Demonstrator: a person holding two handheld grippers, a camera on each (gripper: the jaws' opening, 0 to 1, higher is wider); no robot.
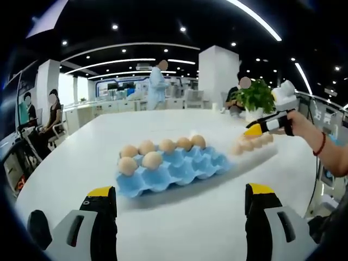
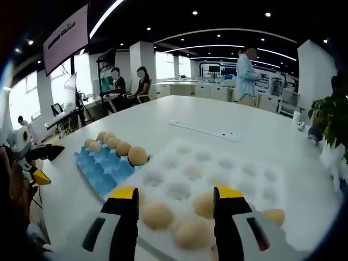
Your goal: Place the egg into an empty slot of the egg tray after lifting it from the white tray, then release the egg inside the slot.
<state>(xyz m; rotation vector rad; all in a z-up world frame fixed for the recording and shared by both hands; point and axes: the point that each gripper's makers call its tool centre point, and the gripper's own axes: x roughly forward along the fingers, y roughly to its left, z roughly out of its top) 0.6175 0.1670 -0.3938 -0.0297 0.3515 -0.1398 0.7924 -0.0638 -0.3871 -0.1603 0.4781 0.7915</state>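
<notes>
Eggs [image 2: 158, 215] lie in the white tray [image 2: 234, 166] beside the blue egg tray [image 2: 100, 168] on a white table [image 1: 81, 157]; the left gripper [image 1: 179, 204] hovers wide open and empty, while the right gripper [image 2: 175, 201], open, straddles the white tray's near eggs.

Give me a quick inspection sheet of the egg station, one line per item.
Surface: white table, large and smooth.
Job's things: blue egg tray holding seven eggs, many slots empty; white tray with several eggs near the right gripper.
Clutter: flat white strip beyond the white tray.
Grippers: left gripper open, empty; right gripper open over the eggs.
Cables: nothing seen.
Surroundings: open office, people, potted plant.
</notes>
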